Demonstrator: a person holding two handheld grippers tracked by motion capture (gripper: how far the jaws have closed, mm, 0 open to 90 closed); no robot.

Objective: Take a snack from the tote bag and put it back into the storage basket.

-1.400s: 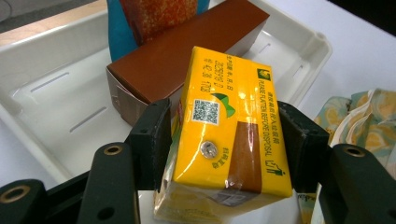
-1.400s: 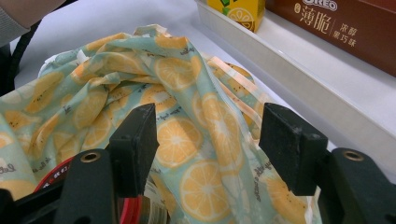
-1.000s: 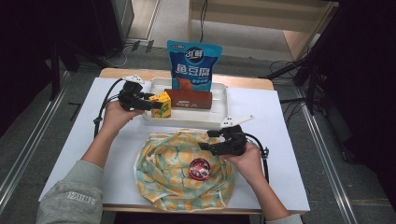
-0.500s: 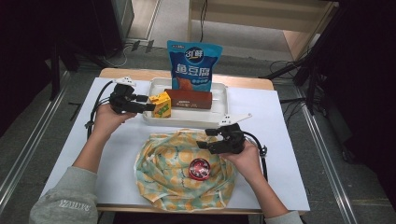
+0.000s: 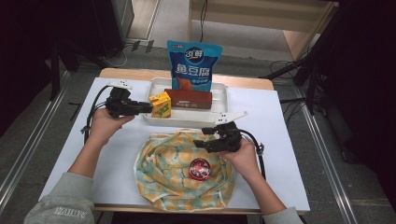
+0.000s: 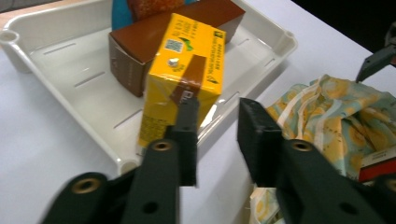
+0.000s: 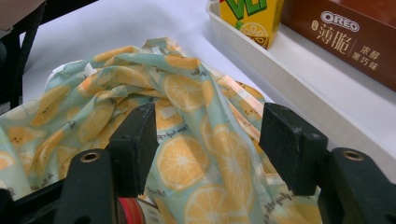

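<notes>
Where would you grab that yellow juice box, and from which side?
Grip the yellow juice box across its two flat, narrow sides, coming from the tray's left end, where the left gripper is. It stands upright, the brown box crowds its right.

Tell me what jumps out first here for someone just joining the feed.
The tall blue snack bag stands at the back of the white tray, behind a brown Oreo box. Nearer the person, a crumpled orange-print cloth covers the table's front middle, with a round red tin on it. The left gripper reaches a yellow drink carton at the tray's left end, jaws apart.
</notes>
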